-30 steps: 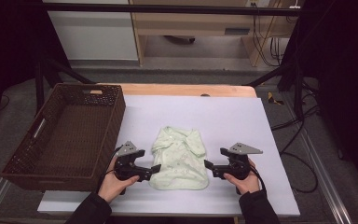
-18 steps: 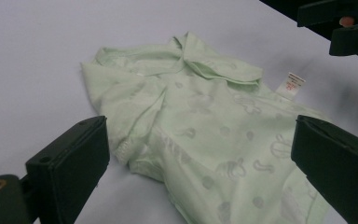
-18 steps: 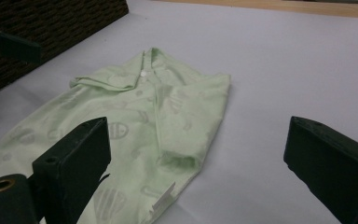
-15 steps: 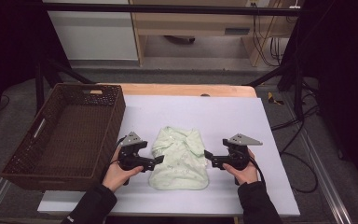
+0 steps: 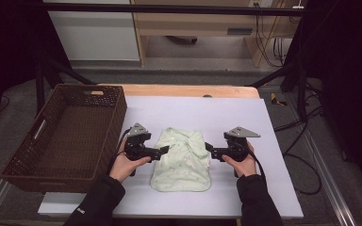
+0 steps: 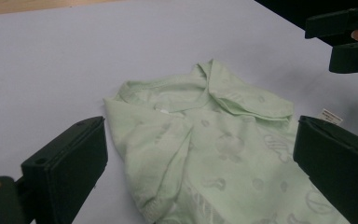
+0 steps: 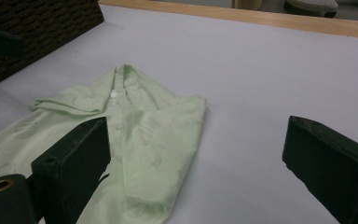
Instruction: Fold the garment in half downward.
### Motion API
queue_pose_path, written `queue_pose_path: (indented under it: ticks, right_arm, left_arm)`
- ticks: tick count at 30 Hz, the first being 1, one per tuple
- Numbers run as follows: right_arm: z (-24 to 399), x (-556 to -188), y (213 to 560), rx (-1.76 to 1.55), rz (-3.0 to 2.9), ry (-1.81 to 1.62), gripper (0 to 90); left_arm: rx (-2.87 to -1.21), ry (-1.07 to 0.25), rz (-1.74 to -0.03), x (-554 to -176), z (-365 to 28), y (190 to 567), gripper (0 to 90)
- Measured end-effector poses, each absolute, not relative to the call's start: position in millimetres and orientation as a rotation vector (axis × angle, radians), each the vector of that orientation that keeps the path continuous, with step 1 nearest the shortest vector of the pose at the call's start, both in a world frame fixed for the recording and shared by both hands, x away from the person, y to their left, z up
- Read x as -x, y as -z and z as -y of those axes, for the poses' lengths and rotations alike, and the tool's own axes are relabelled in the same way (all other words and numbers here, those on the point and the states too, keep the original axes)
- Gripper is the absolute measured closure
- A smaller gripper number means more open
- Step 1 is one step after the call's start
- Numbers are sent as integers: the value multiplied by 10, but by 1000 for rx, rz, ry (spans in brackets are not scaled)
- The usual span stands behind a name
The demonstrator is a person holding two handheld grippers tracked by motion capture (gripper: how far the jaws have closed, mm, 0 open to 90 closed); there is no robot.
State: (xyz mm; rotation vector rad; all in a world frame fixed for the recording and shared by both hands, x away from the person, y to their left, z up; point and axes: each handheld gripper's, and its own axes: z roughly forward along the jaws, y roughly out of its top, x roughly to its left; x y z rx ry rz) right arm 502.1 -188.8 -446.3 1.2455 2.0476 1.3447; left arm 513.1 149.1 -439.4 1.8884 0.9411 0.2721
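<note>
A pale green baby shirt (image 5: 181,160) lies folded on the white table sheet, collar toward the far side. My left gripper (image 5: 164,150) is open at the shirt's left edge, tips pointing inward at it. My right gripper (image 5: 208,149) is open at the right edge, facing the left one. In the left gripper view the shirt (image 6: 223,154) lies between and beyond the wide-apart jaws of the left gripper (image 6: 200,163), with the right gripper (image 6: 349,37) at the top right. In the right gripper view the shirt (image 7: 135,130) lies under the left jaw of the right gripper (image 7: 196,158).
A dark woven basket (image 5: 119,113) stands at the table's left, its wall close to my left hand; the basket (image 7: 37,23) also appears in the right gripper view. The white sheet (image 5: 245,117) spreads beyond and to the right of the shirt. A wooden strip (image 5: 193,90) runs along the far edge.
Both grippers have moved forward, away from the person, from the shirt's lower part to beside its upper half. The shirt has not moved.
</note>
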Motion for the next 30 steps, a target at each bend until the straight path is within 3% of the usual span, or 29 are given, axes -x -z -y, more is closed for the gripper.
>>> queue_pose_path:
  ticks: [12,30]
  right_arm:
    - [1770,-5272,4535,-1262,-2068,-1276,134]
    - [1632,-5553,4761,-1271,-2122,-1193,328]
  left_arm:
    - [-1904,-343,-1045,-5432,-1439,4467,55]
    - [-1926,-348,-1147,-5724,-1441,4752,401]
